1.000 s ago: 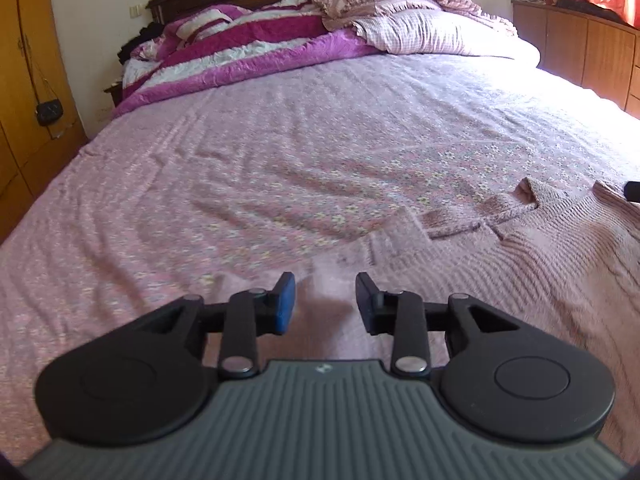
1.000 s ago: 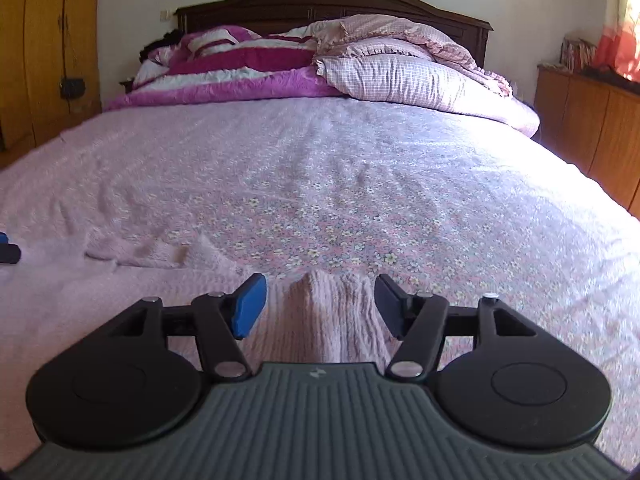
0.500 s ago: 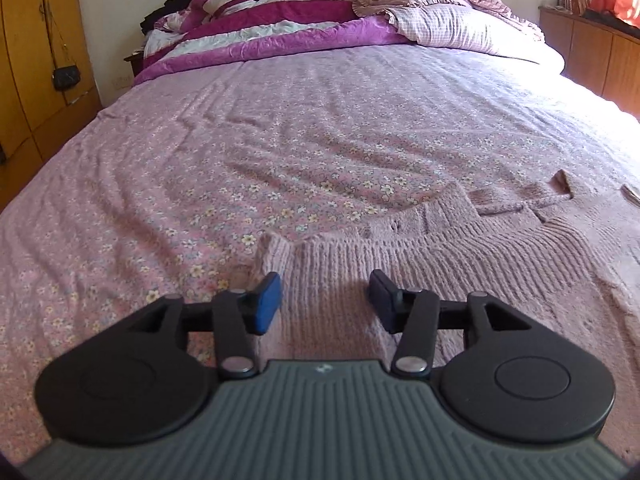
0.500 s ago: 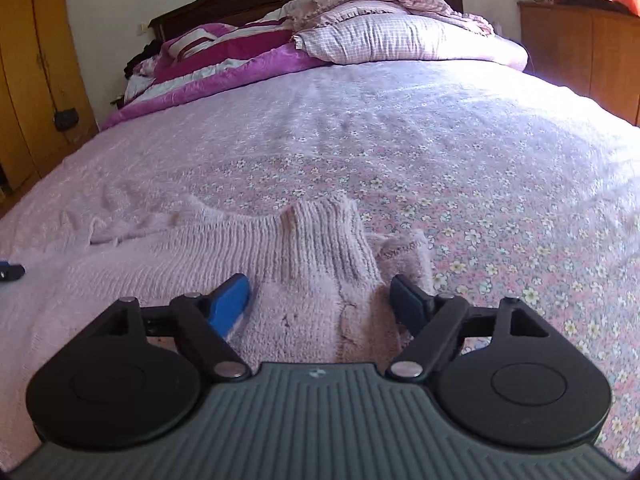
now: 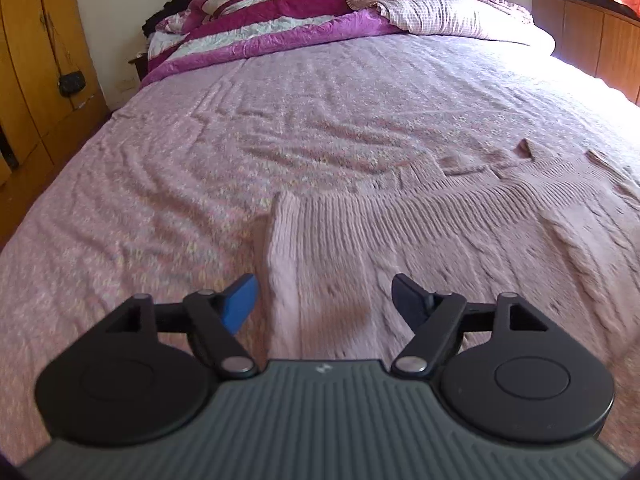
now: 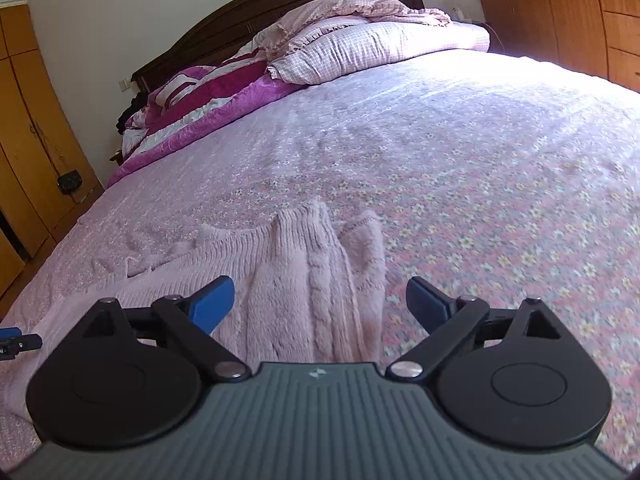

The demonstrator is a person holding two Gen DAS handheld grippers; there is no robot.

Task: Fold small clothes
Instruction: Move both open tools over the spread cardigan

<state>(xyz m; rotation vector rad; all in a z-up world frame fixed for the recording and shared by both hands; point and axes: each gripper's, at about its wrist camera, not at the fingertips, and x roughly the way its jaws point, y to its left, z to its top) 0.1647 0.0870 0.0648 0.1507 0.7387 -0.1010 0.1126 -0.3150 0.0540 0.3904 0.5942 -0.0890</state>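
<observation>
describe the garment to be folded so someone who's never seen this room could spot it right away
Start at the big bed with the dark wooden headboard and flowered pink sheet. At its near end, just ahead of both grippers, a pale pink knitted sweater lies spread flat. Its ribbed, cabled knit sets it apart from the printed sheet and from the magenta striped quilt and checked pillow piled by the headboard.

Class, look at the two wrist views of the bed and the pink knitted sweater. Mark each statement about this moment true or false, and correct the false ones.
1. The pink sweater lies spread on the floral bedsheet. True.
2. The left gripper is clamped shut on the sweater. False: its jaws stand apart, pads off the knit.
3. The right gripper is open. True.
4. The sweater hangs in the air. False: it rests on the bed.
5. A checked pillow sits near the headboard. True.
</observation>
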